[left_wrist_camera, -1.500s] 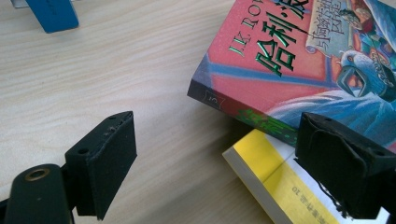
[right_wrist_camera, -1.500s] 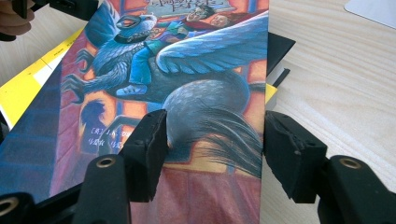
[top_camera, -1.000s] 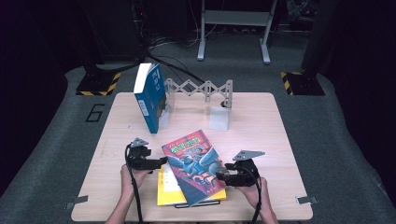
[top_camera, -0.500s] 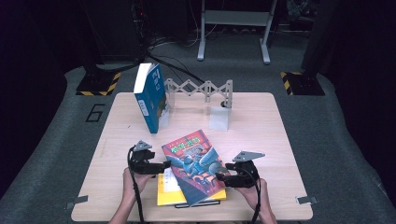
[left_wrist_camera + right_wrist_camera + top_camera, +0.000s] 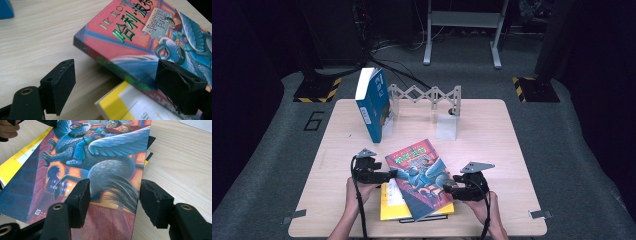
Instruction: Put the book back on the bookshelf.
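Red-covered book (image 5: 422, 178) lies face up atop a yellow book (image 5: 393, 206) near my surface (image 5: 512, 150) edge, long axis running eleven to five (title end at eleven); my left tool (image 5: 391, 174) and right tool (image 5: 447, 189) gape around its edges, unclenched.

top book (image 5: 422, 176): red and blue with green letters | book under it (image 5: 393, 206): yellow | standing book (image 5: 373, 104): blue | table (image 5: 492, 135): light wood

The red book (image 5: 140, 32) has a glossy paper cover with shiny green foil lettering. The bench (image 5: 492, 135) is pale matt wood grain. Each hand-held gripper (image 5: 113, 202) carries matt, rough black foam-like pads (image 5: 61, 82).
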The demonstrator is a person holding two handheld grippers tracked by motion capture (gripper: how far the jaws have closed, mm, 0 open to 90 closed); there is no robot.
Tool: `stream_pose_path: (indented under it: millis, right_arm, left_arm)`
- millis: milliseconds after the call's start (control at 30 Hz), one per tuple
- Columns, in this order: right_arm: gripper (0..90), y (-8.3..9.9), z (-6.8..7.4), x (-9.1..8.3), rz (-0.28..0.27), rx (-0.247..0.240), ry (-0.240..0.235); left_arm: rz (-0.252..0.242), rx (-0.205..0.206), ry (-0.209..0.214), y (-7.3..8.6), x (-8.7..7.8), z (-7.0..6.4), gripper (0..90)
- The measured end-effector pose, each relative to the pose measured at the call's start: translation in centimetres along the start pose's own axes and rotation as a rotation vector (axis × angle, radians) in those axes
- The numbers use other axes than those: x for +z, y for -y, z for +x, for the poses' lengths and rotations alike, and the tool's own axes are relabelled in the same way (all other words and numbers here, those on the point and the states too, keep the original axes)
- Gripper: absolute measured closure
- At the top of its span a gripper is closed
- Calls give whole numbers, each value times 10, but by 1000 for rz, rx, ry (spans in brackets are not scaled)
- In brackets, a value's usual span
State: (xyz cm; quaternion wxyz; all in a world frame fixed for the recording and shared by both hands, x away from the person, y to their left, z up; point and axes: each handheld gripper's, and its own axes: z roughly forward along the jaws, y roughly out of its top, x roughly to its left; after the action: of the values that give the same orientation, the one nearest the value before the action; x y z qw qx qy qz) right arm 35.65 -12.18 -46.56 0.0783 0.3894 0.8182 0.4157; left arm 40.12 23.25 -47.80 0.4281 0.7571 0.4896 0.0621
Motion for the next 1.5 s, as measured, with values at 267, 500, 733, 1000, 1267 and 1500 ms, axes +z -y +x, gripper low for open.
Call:
stream_pose_path:
  millis: [267, 500, 733, 1000, 1267, 1500]
  right_arm:
    - [433, 0, 2, -2, 12, 2, 12]
    - [433, -1, 3, -1, 9, 1, 20]
    - [432, -3, 6, 0, 15, -7, 33]
    - [444, -4, 10, 1, 21, -16, 43]
    - [450, -5, 13, 3, 20, -23, 54]
    - [460, -5, 15, 4, 16, -26, 51]
  left_arm:
    - [18, -28, 30, -7, 11, 3, 146]
    - [42, -71, 91, -11, 20, 11, 127]
    - [34, -105, 99, -16, 29, 12, 116]
    - [32, -105, 87, -23, 33, 12, 117]
    - [25, -101, 79, -31, 40, 14, 118]
    - [40, -112, 88, -40, 49, 18, 122]
